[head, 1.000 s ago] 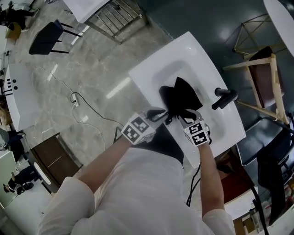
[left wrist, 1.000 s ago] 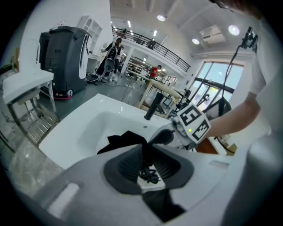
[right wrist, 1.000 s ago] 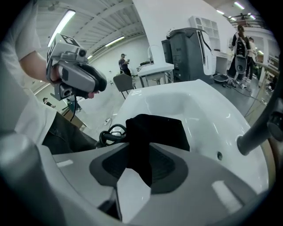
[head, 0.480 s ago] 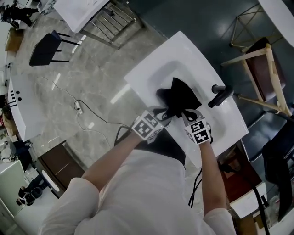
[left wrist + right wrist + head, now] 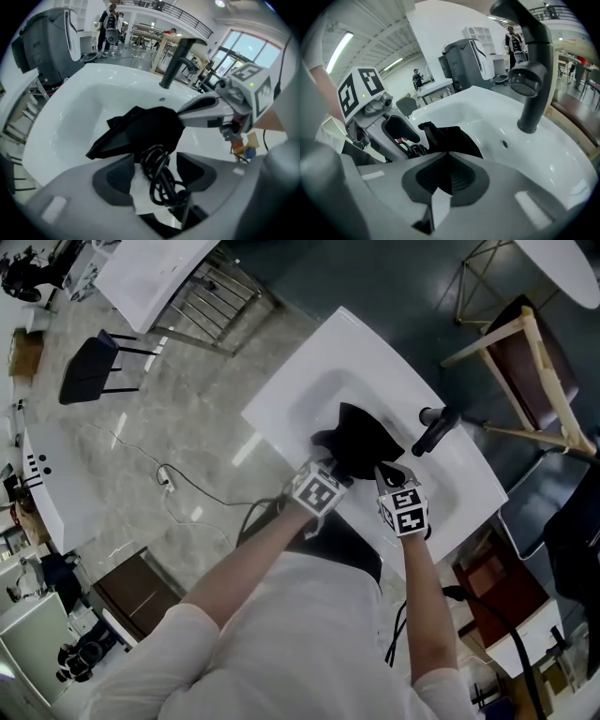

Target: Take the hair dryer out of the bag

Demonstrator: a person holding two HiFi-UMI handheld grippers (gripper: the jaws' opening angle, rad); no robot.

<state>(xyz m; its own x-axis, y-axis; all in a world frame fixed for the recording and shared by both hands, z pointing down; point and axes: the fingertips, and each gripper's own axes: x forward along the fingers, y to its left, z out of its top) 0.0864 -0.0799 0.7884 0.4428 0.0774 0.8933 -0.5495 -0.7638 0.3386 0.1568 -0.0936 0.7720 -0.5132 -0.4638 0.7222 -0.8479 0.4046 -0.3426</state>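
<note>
Bag (image 5: 361, 439) newly pinched by right tool (image 5: 449, 161), left tool (image 5: 158, 165) jaws opening round cord (image 5: 161, 187)

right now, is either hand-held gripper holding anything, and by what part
The right hand-held gripper pinches the black bag by its near edge. The left hand-held gripper is opening its jaws around the coiled cord, not gripping it.

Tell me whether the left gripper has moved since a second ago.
Yes. The left gripper has closed in on the faucet, toward the black bag in the sink. Its jaws are opening, a coiled black cord between them.
</note>
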